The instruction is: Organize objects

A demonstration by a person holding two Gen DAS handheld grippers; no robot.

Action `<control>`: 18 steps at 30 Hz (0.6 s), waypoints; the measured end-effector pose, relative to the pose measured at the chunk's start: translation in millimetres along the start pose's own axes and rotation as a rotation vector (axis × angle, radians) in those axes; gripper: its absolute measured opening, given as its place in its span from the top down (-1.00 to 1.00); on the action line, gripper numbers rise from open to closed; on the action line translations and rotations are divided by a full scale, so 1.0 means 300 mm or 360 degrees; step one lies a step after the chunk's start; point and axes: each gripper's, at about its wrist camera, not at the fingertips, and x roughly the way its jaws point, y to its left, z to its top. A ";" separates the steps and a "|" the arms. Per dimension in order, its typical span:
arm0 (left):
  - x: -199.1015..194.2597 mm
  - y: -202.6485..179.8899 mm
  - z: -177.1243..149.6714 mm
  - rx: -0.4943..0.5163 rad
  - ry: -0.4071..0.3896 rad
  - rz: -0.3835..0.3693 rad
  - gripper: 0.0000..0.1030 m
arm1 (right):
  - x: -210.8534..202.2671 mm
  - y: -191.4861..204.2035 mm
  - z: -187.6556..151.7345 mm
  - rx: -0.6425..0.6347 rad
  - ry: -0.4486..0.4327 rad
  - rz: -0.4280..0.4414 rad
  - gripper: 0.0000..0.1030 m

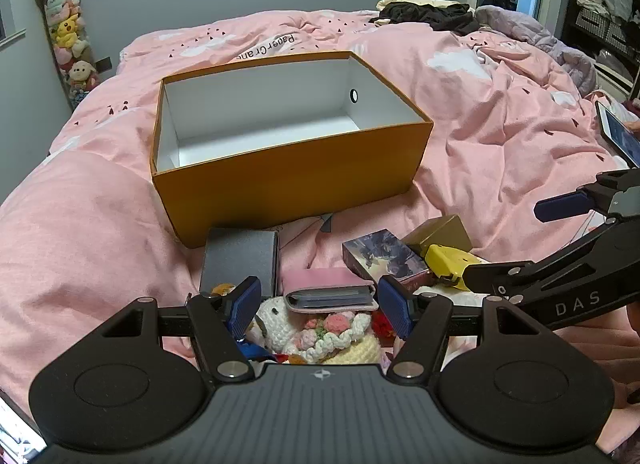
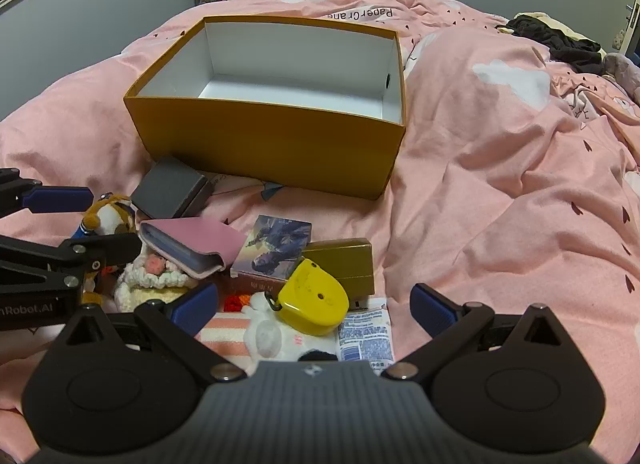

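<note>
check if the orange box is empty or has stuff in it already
Empty. The orange box has no lid on and both wrist views show only its bare white floor and walls; the small items still lie on the pink duvet in front.

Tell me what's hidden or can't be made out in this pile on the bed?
- Crocheted toys, left wrist view: lower parts hidden behind the left claw.
- Striped plush, right wrist view: cut off by the right claw body.
- Printed packet, right wrist view: text too small to read.
- Orange box, both views: near floor hidden by its front wall.
- Phone, left wrist view: cut by the frame edge.
</note>
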 end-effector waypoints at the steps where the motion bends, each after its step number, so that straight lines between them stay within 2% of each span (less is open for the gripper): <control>1: -0.001 -0.001 -0.001 0.0002 0.0002 -0.0002 -0.48 | 0.000 0.001 -0.001 -0.0001 0.0001 -0.0001 -0.98; 2: -0.002 -0.001 -0.002 0.0003 0.0004 -0.0004 -0.48 | 0.000 0.002 0.000 0.0053 0.0002 -0.0040 -0.98; 18: -0.001 0.000 0.004 0.0012 0.0010 -0.0017 -0.48 | 0.001 0.003 0.005 0.0055 0.0008 -0.0049 -0.98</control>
